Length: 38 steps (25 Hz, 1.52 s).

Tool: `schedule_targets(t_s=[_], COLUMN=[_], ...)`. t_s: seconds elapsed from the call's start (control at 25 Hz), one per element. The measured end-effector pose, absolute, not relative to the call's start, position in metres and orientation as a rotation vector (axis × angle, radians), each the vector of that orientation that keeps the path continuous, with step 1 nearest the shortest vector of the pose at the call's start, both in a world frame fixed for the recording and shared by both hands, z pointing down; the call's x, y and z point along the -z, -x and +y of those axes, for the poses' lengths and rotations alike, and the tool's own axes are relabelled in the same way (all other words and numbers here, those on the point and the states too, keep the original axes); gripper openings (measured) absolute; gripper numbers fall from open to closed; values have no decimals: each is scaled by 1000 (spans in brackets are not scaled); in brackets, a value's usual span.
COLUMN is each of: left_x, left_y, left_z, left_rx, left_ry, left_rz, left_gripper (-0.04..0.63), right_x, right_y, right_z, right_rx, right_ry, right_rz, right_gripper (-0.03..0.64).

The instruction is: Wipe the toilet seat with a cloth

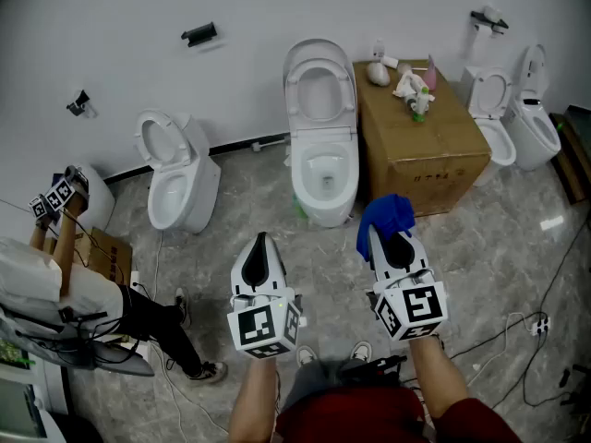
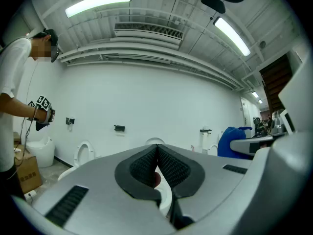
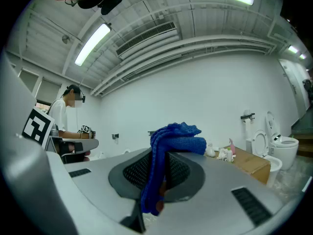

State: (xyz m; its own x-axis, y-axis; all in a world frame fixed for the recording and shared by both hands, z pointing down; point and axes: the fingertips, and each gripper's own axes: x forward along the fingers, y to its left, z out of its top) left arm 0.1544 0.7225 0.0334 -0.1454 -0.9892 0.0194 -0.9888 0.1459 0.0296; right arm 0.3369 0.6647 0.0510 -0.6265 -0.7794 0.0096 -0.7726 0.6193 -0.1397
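A white toilet point(image 1: 322, 146) with its lid raised stands against the back wall in the head view, seat point(image 1: 325, 167) down around the bowl. My right gripper point(image 1: 383, 232) hovers in front of it, a little to the right, shut on a blue cloth point(image 1: 385, 218) that bunches over its tips. The same blue cloth point(image 3: 166, 153) hangs between the black pads in the right gripper view. My left gripper point(image 1: 262, 240) is held lower left of the toilet, shut and holding nothing; its pads point(image 2: 146, 166) meet in the left gripper view.
A cardboard box point(image 1: 420, 135) with small bottles on top stands right of the toilet. More toilets stand at the left point(image 1: 175, 173) and far right point(image 1: 503, 109). A person point(image 1: 55, 289) with a gripper works at the left edge. Cables point(image 1: 526, 330) trail across the floor.
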Motion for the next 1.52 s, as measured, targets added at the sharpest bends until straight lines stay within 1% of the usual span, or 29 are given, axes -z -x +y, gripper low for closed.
schedule_targets(t_s=[0.4,0.52,1.08,1.2,1.52], left_x=[-39,-31,-46,-49,-42], left_y=[-231,-239,-183,-153,-58], left_z=[706,693,598,566,473], left_rx=[36,31,74,104,122], left_ry=[-2062,-2063,-2105,-2124,-2187], left_rz=[-2409,-2412,-2375,-2348,-2246], left_gripper=[15,15,15,15,15], right_x=[-68,-65,-84,-86,-78], right_y=[-407,-413,-359,-332,-227], right_z=[647,634,546,516,422], right_rx=[192,208,180,158,132], right_ry=[1298,1300,1359,1389,1465], right_rz=[2764,2760,2761,2770,2788], right_gripper=[60,60,60,60,60])
